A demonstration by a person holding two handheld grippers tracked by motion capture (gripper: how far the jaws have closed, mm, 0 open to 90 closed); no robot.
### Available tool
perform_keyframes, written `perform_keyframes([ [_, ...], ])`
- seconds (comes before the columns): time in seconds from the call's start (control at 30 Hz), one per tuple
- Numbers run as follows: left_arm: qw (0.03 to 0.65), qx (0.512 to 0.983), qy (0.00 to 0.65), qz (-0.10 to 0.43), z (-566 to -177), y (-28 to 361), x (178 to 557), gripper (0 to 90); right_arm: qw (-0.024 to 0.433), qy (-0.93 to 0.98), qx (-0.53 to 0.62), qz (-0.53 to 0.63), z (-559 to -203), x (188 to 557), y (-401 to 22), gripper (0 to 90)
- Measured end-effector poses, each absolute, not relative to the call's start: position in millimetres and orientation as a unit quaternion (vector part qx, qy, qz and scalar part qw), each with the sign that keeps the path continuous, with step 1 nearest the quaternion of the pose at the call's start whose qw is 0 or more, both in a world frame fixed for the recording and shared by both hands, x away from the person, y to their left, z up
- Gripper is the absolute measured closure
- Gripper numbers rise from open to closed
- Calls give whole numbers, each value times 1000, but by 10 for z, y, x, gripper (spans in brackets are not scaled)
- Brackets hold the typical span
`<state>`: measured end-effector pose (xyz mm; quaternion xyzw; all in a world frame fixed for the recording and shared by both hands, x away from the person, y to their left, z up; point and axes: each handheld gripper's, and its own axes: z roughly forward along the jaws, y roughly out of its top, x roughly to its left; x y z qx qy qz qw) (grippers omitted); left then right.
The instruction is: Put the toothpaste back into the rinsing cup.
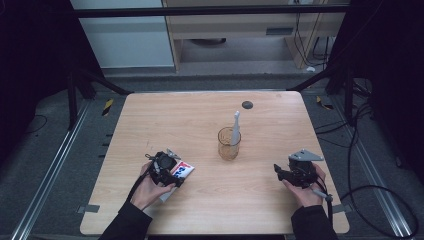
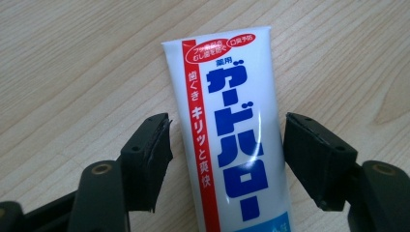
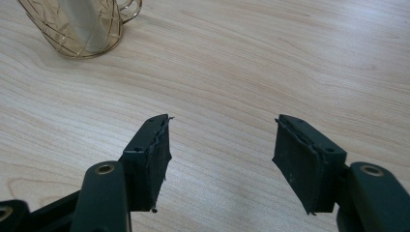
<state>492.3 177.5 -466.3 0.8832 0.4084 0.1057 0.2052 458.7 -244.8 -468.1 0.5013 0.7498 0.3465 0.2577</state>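
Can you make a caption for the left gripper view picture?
Left gripper open around a toothpaste tube lying on the wooden table.

Tube [image 1: 179, 175] flat on worktop [image 1: 210, 115], near left; cup [image 1: 229, 144] mid-worktop, right of tube, toothbrush [image 1: 235, 126] standing in it.

Light wood-grain table [image 1: 210, 200] with rounded corners is carrying three things. White toothpaste tube [image 2: 232, 140] with blue and red print is lying flat near the front left. Amber glass cup [image 1: 229, 144] is standing upright around the middle. Small dark round spot [image 1: 247, 104] is sitting toward the far edge.
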Motion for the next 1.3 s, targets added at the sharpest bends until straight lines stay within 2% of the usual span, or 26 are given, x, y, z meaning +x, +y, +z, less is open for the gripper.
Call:
perform_keyframes([
  [0.67, 184, 886, 416, 93, -4722, 1660, 5065, 363, 257, 750, 502, 346, -4684, 4588, -2444, 379],
  [0.9, 174, 886, 420, 88, -4720, 1645, 5076, 398, 257, 749, 503, 346, -4681, 4587, -2442, 379],
  [1.03, 177, 881, 430, 84, -4699, 1656, 5070, 459, 258, 750, 500, 346, -4677, 4587, -2448, 380],
  [1.3, 195, 875, 436, 78, -4589, 1712, 5012, 649, 255, 749, 503, 346, -4680, 4587, -2453, 389],
])
